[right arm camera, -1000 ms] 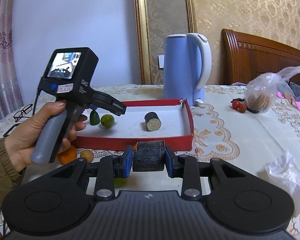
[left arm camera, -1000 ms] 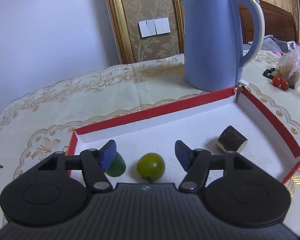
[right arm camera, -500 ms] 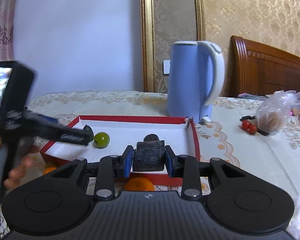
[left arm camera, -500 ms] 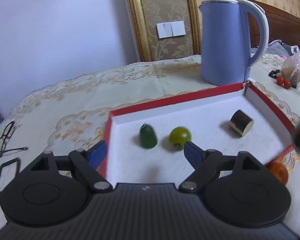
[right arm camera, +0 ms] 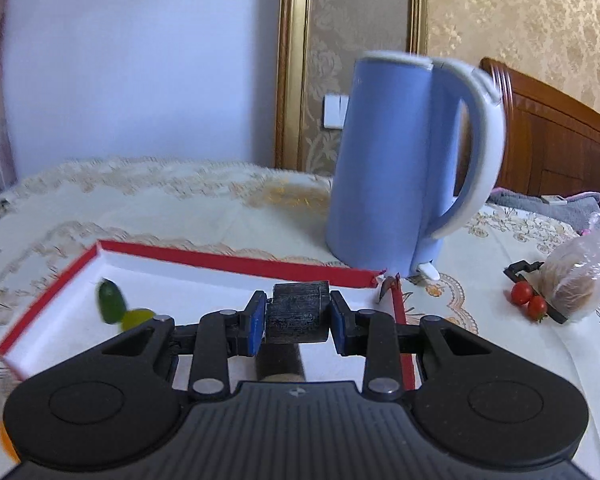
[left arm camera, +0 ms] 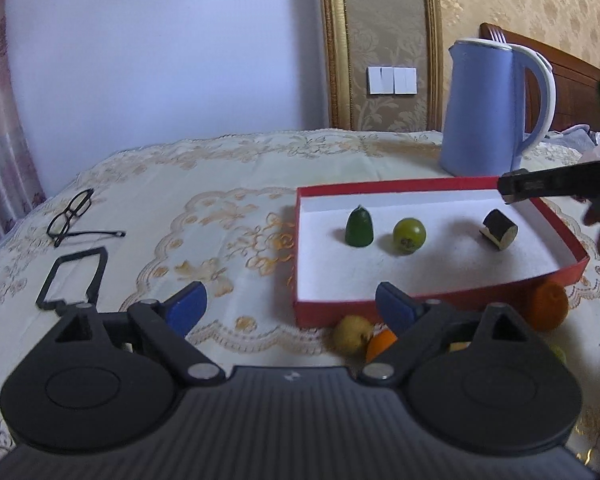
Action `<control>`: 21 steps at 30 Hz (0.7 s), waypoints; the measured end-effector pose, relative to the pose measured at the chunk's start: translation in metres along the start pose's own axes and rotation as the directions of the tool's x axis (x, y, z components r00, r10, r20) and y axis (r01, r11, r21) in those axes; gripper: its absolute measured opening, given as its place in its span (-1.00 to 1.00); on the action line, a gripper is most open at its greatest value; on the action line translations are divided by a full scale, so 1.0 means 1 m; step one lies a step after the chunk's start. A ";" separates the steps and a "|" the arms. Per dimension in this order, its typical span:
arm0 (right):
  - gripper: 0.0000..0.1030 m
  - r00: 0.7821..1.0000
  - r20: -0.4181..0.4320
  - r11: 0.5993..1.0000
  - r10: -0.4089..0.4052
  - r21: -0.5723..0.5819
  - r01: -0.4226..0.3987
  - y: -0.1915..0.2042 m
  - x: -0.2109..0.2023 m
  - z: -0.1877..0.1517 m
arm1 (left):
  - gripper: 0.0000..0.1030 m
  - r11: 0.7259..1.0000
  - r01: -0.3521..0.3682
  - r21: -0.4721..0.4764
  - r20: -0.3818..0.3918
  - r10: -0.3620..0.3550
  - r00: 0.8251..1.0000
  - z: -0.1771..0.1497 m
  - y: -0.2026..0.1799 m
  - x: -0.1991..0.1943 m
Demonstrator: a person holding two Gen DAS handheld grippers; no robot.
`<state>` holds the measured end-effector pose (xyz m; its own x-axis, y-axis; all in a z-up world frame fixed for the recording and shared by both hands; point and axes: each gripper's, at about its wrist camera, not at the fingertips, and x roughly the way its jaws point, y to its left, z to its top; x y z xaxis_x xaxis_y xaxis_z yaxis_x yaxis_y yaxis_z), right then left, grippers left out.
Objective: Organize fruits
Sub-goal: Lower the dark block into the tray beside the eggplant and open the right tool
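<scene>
A red-walled tray [left arm camera: 440, 294] with a white floor holds a dark green cone-shaped fruit [left arm camera: 358, 227], a round green fruit [left arm camera: 409, 236] and a dark cylinder piece [left arm camera: 499, 229]. My left gripper [left arm camera: 290, 307] is open and empty, hovering over the tablecloth in front of the tray's left corner. A yellow fruit [left arm camera: 354, 335] and oranges [left arm camera: 547, 306] lie outside the tray's near wall. My right gripper [right arm camera: 296, 322] is shut on a dark ribbed piece [right arm camera: 297, 316] above the tray [right arm camera: 236, 262]. Another dark cylinder [right arm camera: 280, 364] lies below it.
A blue kettle [left arm camera: 488, 108] stands behind the tray. Glasses [left arm camera: 74, 216] and a black wire frame [left arm camera: 74, 276] lie at the left. Cherry tomatoes [right arm camera: 528, 299] and a plastic bag [right arm camera: 580, 276] sit at the right. The right gripper's body [left arm camera: 556, 184] reaches over the tray's far right corner.
My left gripper has pulled back out of the tray and to the left, still open. My right gripper has moved forward over the tray with the dark piece held.
</scene>
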<state>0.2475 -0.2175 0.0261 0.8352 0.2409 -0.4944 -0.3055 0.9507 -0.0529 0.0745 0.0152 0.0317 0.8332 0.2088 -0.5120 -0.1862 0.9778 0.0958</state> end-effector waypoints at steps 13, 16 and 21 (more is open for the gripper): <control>-0.37 0.997 -0.048 0.998 -0.065 -0.005 0.065 0.003 0.033 0.006 | 0.78 0.999 -0.027 0.045 0.042 0.026 0.999 -0.016 0.002 -0.019; -0.37 0.996 -0.051 0.997 -0.079 0.011 0.080 0.003 0.035 0.007 | 0.79 0.999 -0.020 0.032 0.035 0.019 0.999 -0.019 0.007 -0.019; -0.37 0.995 -0.032 0.995 -0.091 0.026 0.092 0.000 0.019 0.008 | 0.79 1.000 0.013 0.005 0.013 -0.013 1.000 -0.021 0.014 -0.020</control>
<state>0.2665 -0.2112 0.0239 0.8443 0.1469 -0.5154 -0.2153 0.9736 -0.0752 0.0447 0.0248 0.0256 0.8424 0.1964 -0.5017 -0.1727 0.9805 0.0938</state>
